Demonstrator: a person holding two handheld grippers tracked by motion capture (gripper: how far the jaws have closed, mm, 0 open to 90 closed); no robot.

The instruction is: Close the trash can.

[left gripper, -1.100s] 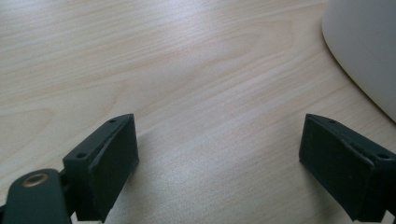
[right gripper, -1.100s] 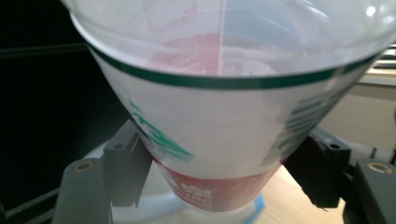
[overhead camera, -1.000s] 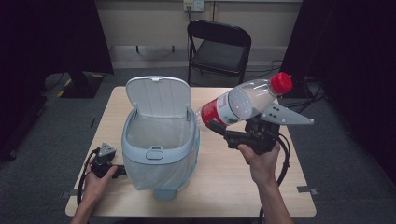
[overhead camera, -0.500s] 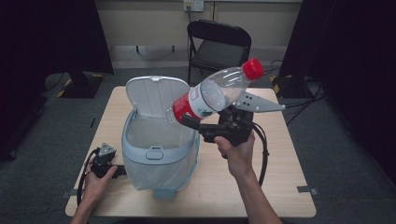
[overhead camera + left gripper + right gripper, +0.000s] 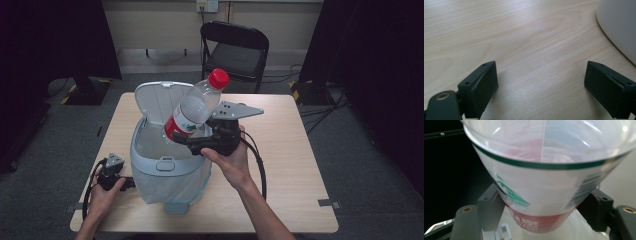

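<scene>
Above the bin's (image 5: 150, 167) open mouth, right tongs (image 5: 182, 141) grip bottle (image 5: 196, 106).

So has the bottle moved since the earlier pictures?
Yes. The bottle in the right tongs has travelled left from above the bare table to above the open bin.

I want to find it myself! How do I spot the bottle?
Look at the wooden table and find the pale blue bin with its lid flipped up. Above its opening, the right gripper holds a tilted clear plastic bottle. It has a red cap and red label.
</scene>
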